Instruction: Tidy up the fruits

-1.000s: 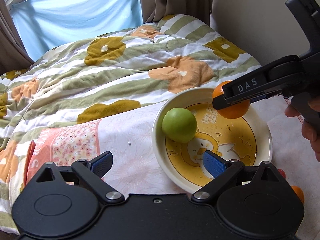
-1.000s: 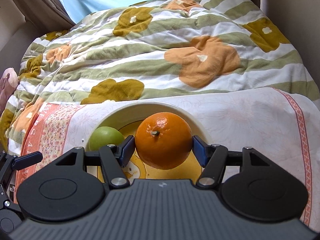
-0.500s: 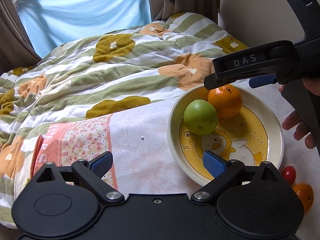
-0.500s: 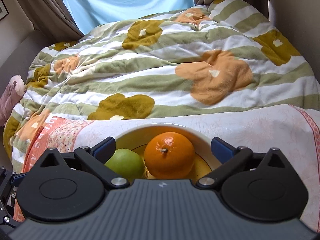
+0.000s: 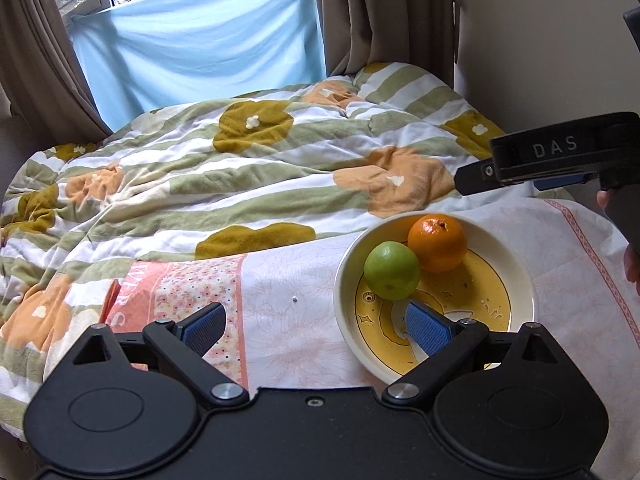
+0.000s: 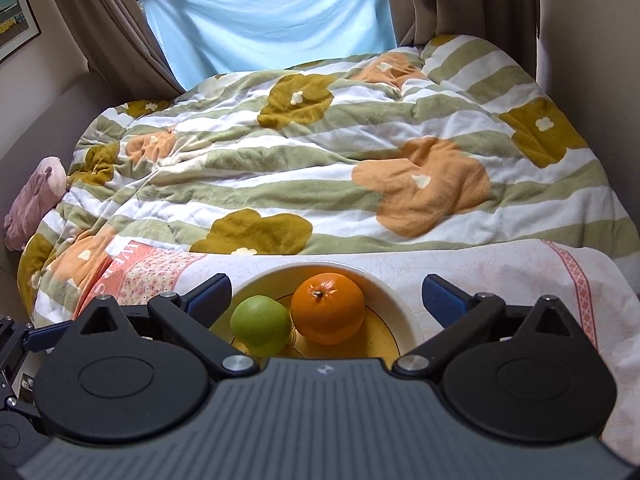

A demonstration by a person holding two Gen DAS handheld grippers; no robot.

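Fruit sits together in the plate [image 5: 520, 280] near the bed's front right corner: orange [image 5: 438, 243] touching green fruit [image 5: 392, 270]. Both the left tool [image 5: 316, 324] and right tool [image 6: 326, 292] gape empty. Soft bedding, probably uneven, could tip the plate and roll both out if bumped.

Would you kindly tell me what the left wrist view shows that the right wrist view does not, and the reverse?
Only the left wrist view shows the right gripper from the side, marked DAS, above the bowl. Only the right wrist view shows a framed picture on the wall and a pink soft toy. Both show the round orange fruit touching the green round fruit in the cream bowl with yellow inside, and the flowered striped blanket.
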